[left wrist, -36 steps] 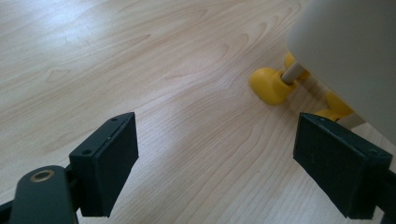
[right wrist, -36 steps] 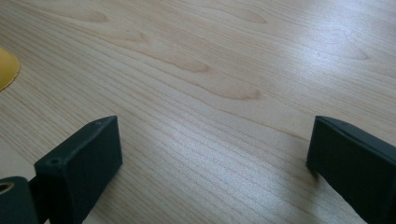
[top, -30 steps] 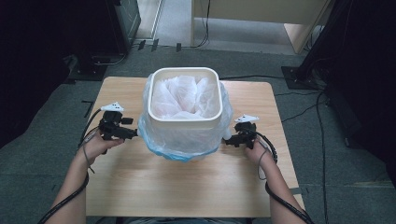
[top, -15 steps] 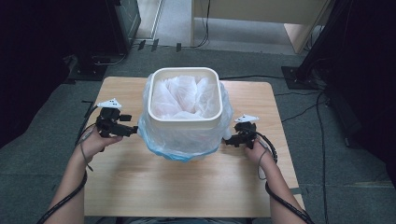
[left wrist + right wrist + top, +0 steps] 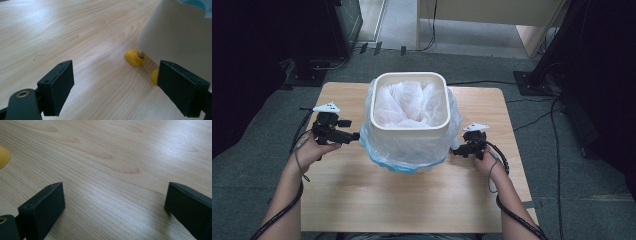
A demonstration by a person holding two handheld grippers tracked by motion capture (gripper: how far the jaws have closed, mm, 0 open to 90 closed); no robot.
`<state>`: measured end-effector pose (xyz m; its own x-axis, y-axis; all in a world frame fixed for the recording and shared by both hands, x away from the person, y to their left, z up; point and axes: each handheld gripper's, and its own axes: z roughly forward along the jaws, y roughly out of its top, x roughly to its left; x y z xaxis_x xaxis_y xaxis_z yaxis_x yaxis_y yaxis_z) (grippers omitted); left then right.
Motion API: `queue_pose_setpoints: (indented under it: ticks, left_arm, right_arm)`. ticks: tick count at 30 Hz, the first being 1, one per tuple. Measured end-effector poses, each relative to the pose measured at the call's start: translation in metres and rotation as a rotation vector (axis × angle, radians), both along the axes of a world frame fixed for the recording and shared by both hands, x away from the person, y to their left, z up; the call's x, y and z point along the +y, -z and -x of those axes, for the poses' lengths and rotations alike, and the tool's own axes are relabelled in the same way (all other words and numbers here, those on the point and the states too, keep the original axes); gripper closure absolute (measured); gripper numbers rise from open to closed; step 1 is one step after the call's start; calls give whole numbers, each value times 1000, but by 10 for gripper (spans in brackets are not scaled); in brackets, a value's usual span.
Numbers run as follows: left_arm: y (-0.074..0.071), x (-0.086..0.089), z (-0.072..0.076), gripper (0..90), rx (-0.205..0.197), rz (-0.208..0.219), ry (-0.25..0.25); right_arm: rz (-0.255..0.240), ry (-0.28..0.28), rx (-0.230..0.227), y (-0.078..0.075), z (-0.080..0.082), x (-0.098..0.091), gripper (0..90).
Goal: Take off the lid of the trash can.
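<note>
Room edges go nearly black in the high view, and that shot's kinda soft. Bright light hits the table [image 5: 412, 200], with white glare streaks on the wood up close.

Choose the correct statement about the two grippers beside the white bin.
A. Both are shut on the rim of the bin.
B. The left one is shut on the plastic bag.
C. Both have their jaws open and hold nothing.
C: the left gripper and the right gripper each show jaws spread apart over bare table, beside the bin.
</note>
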<state>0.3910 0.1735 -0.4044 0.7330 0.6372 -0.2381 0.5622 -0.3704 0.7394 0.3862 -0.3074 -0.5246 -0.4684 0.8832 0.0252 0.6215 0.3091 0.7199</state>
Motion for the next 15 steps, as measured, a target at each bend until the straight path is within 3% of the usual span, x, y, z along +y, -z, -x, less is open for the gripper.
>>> queue_pose_setpoints:
  ticks: [15]
  left_arm:
    - [-13, -3, 4, 138, 4, 5, -3]
  right_arm:
    - [0, 0, 0, 0, 0, 0, 29]
